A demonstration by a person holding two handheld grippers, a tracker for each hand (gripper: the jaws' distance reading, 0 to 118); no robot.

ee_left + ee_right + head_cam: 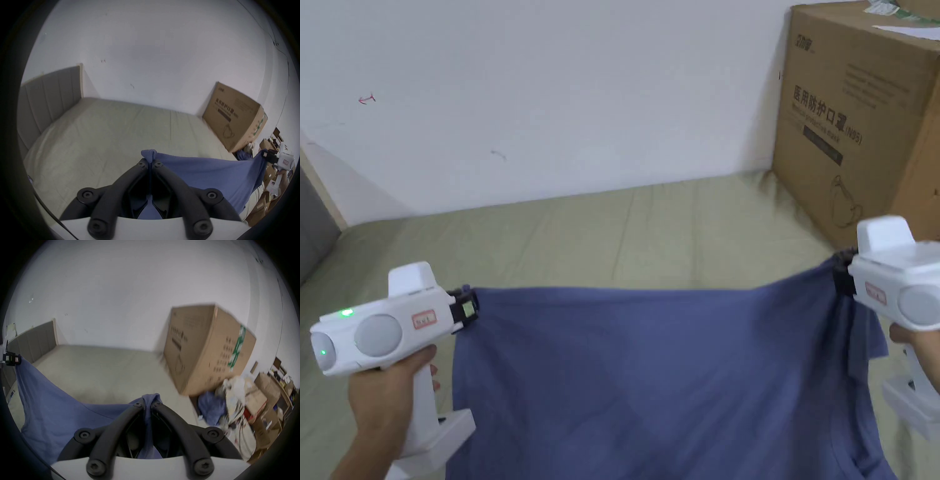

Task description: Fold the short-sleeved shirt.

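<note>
Right gripper view shows jaws pinching shirt [53, 404].

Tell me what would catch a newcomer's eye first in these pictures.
The blue shirt, stretched wide in the air above the bed, fills the lower middle of the head view. The left gripper and the right gripper each pinch a top corner. A big cardboard box stands on the bed at the right, against the wall.

Bed [650, 231]: pale green sheet, creased. Cardboard box [850, 119] sits on its far right corner, against the wall.
</note>
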